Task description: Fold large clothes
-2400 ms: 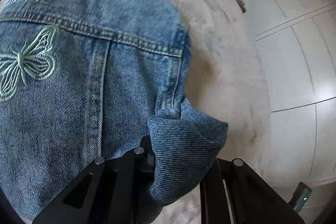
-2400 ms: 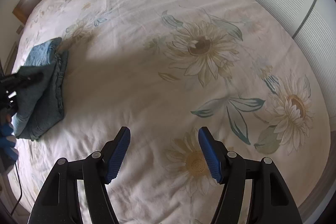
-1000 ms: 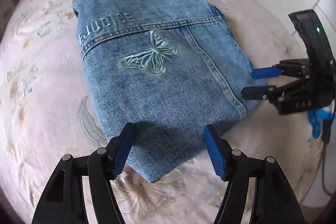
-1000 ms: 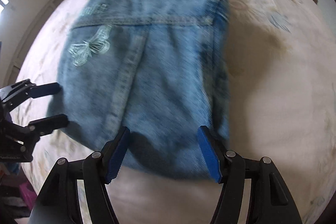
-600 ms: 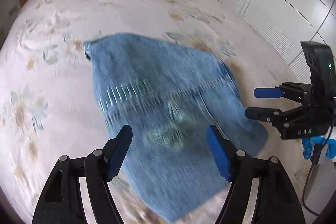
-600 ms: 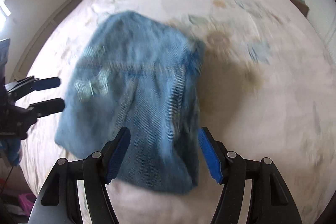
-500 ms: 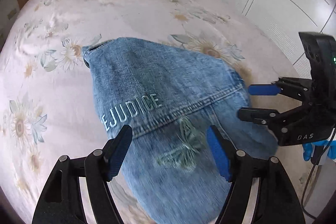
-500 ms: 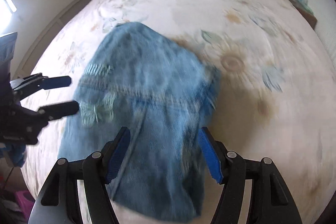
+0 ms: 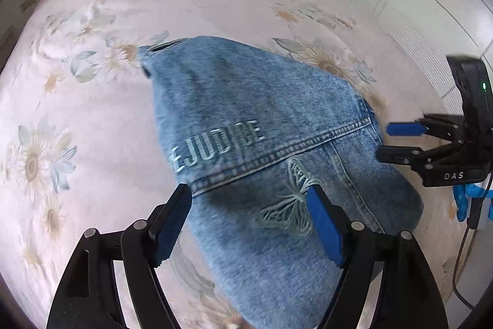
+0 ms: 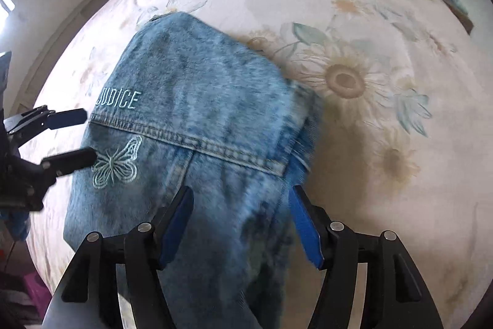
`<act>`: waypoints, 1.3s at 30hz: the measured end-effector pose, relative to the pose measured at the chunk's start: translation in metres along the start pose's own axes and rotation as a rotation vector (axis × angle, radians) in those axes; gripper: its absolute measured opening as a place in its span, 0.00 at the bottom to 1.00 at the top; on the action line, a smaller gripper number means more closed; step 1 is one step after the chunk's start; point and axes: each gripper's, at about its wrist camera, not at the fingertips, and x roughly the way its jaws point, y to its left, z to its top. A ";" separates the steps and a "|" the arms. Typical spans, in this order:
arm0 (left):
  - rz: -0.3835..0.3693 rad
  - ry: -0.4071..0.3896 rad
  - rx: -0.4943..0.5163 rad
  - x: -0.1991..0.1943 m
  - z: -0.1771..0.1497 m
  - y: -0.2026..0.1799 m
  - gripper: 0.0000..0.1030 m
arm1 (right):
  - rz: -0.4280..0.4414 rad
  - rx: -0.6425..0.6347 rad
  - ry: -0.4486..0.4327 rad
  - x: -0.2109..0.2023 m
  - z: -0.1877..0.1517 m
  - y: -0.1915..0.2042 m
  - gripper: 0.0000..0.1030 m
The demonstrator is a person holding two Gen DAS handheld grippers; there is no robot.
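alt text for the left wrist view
A folded denim jacket with an embroidered butterfly lies on a floral bedspread. The open left gripper hovers above it, the open right gripper alongside.

left gripper (image 9: 249, 224) released denim jacket (image 9: 277, 150), fingers widening, both grippers withdrawn

The blue denim jacket (image 9: 271, 125) bears a pale green embroidered butterfly (image 9: 288, 202), the cream bedspread (image 9: 101, 125) faded sunflowers with grey-blue leaves.
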 end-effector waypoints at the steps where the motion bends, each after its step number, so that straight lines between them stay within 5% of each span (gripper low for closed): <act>1: 0.006 -0.007 -0.016 -0.004 -0.003 0.004 0.72 | -0.006 0.010 0.000 -0.004 -0.004 -0.004 0.64; 11: -0.008 -0.004 -0.168 -0.032 -0.033 0.016 0.75 | -0.048 0.058 0.010 -0.036 -0.053 -0.013 0.65; 17: -0.017 0.094 -0.151 -0.012 -0.065 -0.010 0.76 | -0.027 0.051 0.059 -0.017 -0.075 0.009 0.65; 23: 0.009 0.095 -0.165 -0.016 -0.076 -0.015 0.76 | -0.109 0.107 0.098 -0.015 -0.091 -0.008 0.65; 30: 0.028 0.059 -0.181 -0.027 -0.088 -0.015 0.76 | -0.150 0.069 0.069 -0.040 -0.094 -0.001 0.65; 39: 0.027 0.039 -0.202 -0.037 -0.099 -0.007 0.76 | -0.079 -0.028 0.019 -0.038 -0.082 0.057 0.65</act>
